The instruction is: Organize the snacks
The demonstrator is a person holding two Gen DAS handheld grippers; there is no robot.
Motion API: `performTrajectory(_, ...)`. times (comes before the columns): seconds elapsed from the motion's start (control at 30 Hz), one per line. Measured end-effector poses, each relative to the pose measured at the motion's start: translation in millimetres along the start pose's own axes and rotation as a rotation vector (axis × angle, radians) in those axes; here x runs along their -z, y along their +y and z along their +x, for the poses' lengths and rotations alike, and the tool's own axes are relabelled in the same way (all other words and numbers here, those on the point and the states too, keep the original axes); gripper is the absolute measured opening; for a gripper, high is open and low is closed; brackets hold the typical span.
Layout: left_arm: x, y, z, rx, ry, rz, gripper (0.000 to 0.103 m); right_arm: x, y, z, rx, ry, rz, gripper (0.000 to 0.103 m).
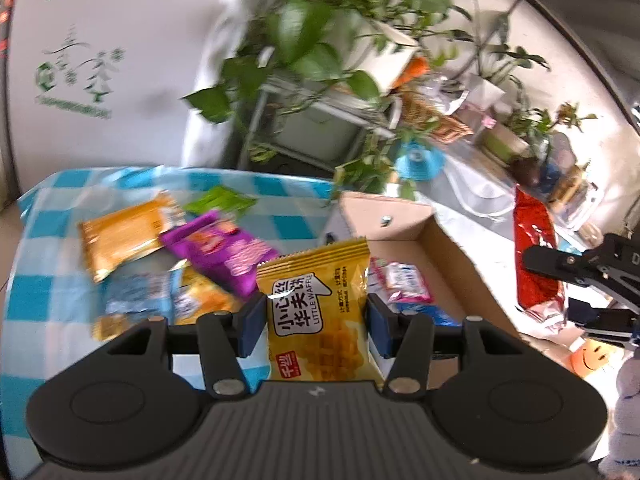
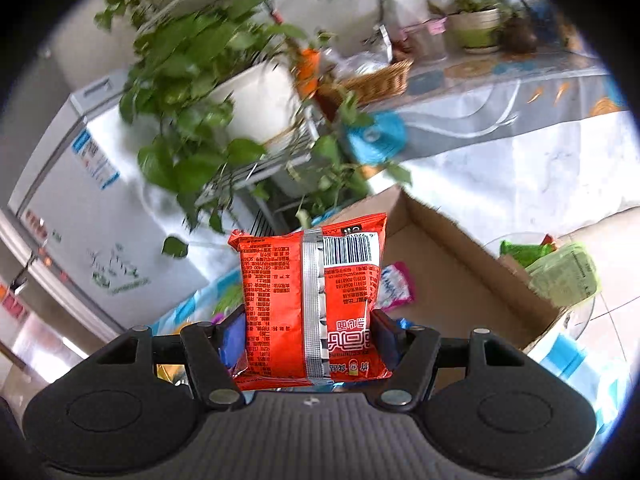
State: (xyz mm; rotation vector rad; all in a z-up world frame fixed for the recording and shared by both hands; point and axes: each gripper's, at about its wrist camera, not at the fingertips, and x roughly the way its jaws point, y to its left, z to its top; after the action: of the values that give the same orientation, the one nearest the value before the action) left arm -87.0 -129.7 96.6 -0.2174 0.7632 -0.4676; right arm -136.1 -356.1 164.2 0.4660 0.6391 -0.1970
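While left claw (image 1: 316,322) pinches waffle packet (image 1: 318,312), only right view shows barcode (image 2: 348,250).

Red snack packet (image 2: 310,304) in right gripper (image 2: 308,336)

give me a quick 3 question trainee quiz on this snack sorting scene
1. True or false: the left gripper holds a yellow waffle packet.
2. What does the right gripper grip? A) a green packet B) a red packet C) nothing
3. Fill in: a pink and white packet already lies inside the cardboard ____.

Key: 1 true. 2 B. 3 box. The purple packet and orange packet lie on the checked tablecloth.
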Motion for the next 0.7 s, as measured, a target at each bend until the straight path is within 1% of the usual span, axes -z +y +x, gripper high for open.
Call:
performTrajectory(0.13, -9, -26, 9, 0.051, 0.005, 0.013, 0.052, -13, -13, -3, 0.017, -0.025, 0.031, 0.07)
performTrajectory(0.3, -19, -60, 23, 0.11, 0.01, 0.039, 0.052, -23, -29, 0, 0.022, -0.019, 0.094, 0.07)
performTrajectory(0.43, -21, -83, 36, 0.136, 0.022, 0.057, 0.052, -33, -39, 2, 0.056, -0.033, 0.108, 0.07)
performTrajectory(0.57, -19, -98, 54, 0.157, 0.055, 0.039, 0.052, -36, -48, 7, 0.072, -0.025, 0.152, 0.07)
performTrajectory(0.7, -14, -109, 69, 0.165, 0.096, 0.045, 0.053, -38, -50, 13, 0.093, -0.014, 0.164, 0.07)
